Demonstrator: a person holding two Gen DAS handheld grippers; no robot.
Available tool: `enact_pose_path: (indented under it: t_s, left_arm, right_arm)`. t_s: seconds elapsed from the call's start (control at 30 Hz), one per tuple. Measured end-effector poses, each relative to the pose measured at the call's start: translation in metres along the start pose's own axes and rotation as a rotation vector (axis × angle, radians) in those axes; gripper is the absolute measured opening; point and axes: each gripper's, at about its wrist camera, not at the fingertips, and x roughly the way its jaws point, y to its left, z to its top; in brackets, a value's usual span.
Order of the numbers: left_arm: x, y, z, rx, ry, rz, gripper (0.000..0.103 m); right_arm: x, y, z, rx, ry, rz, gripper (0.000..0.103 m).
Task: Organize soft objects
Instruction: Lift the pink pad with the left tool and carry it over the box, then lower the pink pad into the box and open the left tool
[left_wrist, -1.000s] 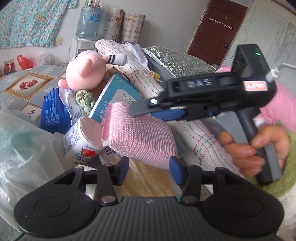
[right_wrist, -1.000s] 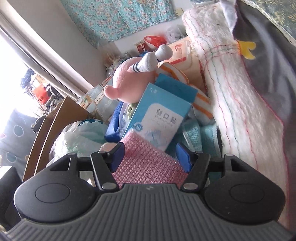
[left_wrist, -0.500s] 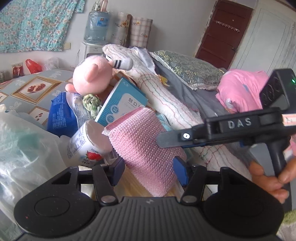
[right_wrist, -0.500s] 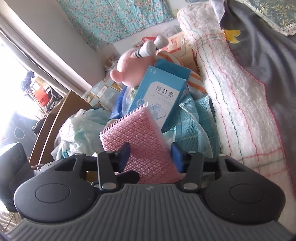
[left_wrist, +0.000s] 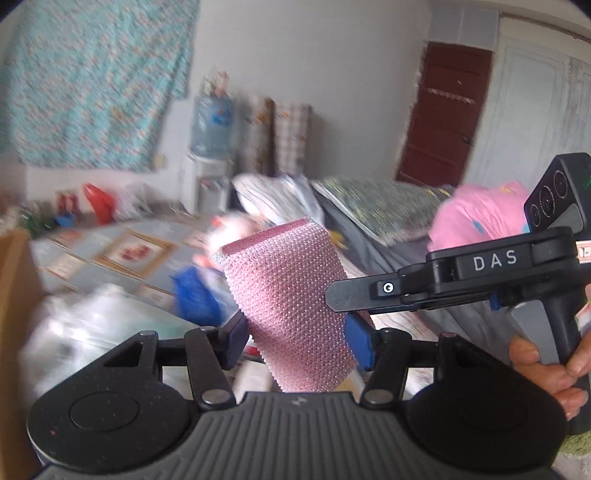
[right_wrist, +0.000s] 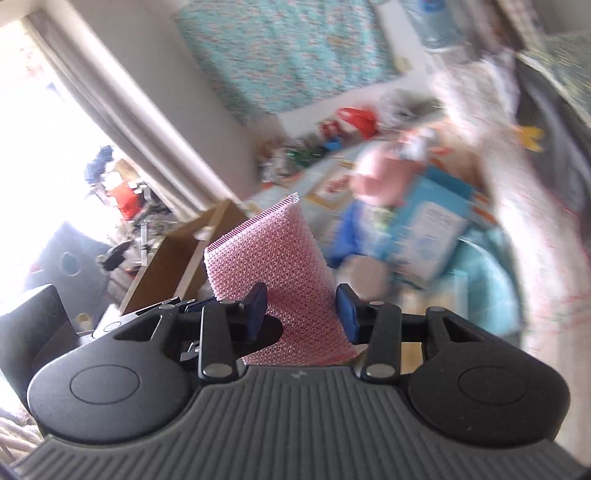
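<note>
While both grippers pinch the pink mesh sponge (left_wrist: 291, 295), left gripper (left_wrist: 295, 338) and right gripper (right_wrist: 301, 314) jaws sit half-closed on its sides.

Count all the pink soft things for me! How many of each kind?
pink mesh pad, between the gripper fingers: 1
pink plush toy, blurred, in the pile: 1
pink garment, on the bed: 1
Total: 3
</note>
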Motion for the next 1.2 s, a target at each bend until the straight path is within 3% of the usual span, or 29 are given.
enact_pose_path:
  t_s: [0.27, 0.5, 0.67, 0.8, 1.0, 1.2]
  left_arm:
    - [-0.068, 0.083, 0.030, -0.041, -0.067, 0.230, 0.058]
    - [-0.064, 0.185, 0.059, -0.133, 0.034, 0.416, 0.061]
    - [-0.034, 0.266, 0.068, -0.249, 0.148, 0.420, 0.062]
    - [-0.003, 0.317, 0.068, -0.311, 0.237, 0.375, 0.062]
    - [0.048, 0.366, 0.051, -0.379, 0.408, 0.351, 0.061]
    - [0.061, 0.377, 0.024, -0.432, 0.472, 0.352, 0.061]
  right_arm:
    - [0.094, 0.097, 0.041, -0.047, 0.106, 0.241, 0.043]
    - [0.226, 0.162, 0.066, 0.023, 0.278, 0.340, 0.045]
    - [0.302, 0.169, 0.071, 0.074, 0.329, 0.298, 0.046]
    - [0.344, 0.155, 0.084, 0.084, 0.322, 0.247, 0.046]
    - [0.338, 0.123, 0.100, 0.101, 0.274, 0.245, 0.046]
    - [0.292, 0.106, 0.101, 0.049, 0.233, 0.266, 0.047]
